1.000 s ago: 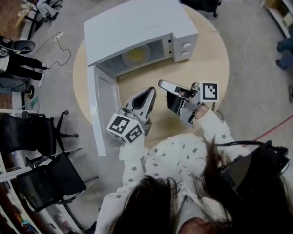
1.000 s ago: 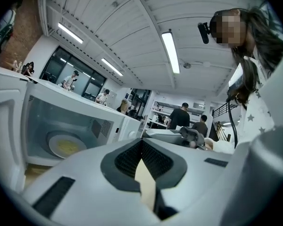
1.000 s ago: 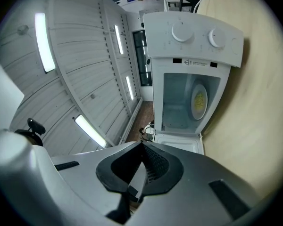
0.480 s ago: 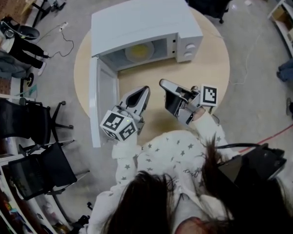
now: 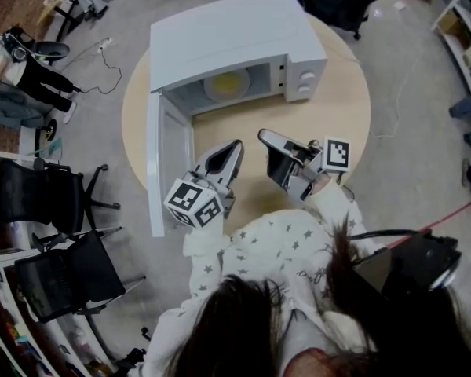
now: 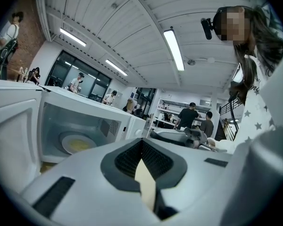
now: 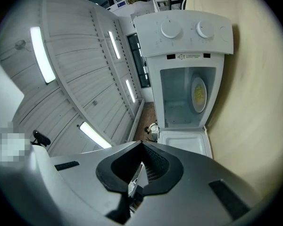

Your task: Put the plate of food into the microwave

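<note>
A round, light wood table point(image 5: 341, 108) stands on a grey floor point(image 5: 408, 163). Two black office chairs point(image 5: 43, 203) sit at the near left, and another black chair point(image 5: 330, 2) at the table's far side. A red cable point(image 5: 451, 206) crosses the floor at right. A person in black and white point(image 5: 27, 73) is at far left. The left gripper view shows ceiling light tubes point(image 6: 174, 48).

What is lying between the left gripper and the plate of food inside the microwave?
Between the left gripper and the plate lies only bare table and the microwave's open front, seen in the head view.
</note>
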Demonstrator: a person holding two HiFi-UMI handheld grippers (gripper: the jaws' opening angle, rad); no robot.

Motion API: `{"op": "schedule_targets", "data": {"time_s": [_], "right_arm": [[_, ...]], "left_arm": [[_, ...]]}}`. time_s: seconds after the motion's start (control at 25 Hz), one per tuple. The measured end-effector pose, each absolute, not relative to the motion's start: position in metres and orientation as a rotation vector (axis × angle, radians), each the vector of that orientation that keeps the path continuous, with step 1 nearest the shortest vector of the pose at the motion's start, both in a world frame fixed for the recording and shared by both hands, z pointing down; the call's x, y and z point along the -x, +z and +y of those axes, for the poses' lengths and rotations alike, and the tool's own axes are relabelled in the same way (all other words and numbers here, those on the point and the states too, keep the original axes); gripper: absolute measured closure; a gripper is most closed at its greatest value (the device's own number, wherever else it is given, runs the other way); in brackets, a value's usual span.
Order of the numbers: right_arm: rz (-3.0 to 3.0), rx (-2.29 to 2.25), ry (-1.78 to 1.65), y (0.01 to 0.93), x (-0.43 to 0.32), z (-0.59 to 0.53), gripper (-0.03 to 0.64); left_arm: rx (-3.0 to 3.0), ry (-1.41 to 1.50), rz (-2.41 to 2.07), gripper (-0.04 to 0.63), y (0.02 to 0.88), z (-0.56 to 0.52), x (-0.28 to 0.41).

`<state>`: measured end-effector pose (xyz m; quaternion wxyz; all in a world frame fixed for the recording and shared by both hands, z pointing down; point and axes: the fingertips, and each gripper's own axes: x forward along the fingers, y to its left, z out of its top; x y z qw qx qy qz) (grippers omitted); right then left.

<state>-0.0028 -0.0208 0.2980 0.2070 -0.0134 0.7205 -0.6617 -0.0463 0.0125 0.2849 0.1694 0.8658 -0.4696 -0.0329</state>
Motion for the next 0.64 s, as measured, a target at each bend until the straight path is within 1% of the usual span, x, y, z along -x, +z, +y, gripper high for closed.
{"op": "schedule_targets", "data": {"time_s": [0.64], "right_arm": [[2.008,0.017,-1.856,0.2991,0.0028,-0.017,0.611]], "left_arm": [[-2.459,-0.091,-1.326,0.594,0.2885,0.0116,0.0392]]}}
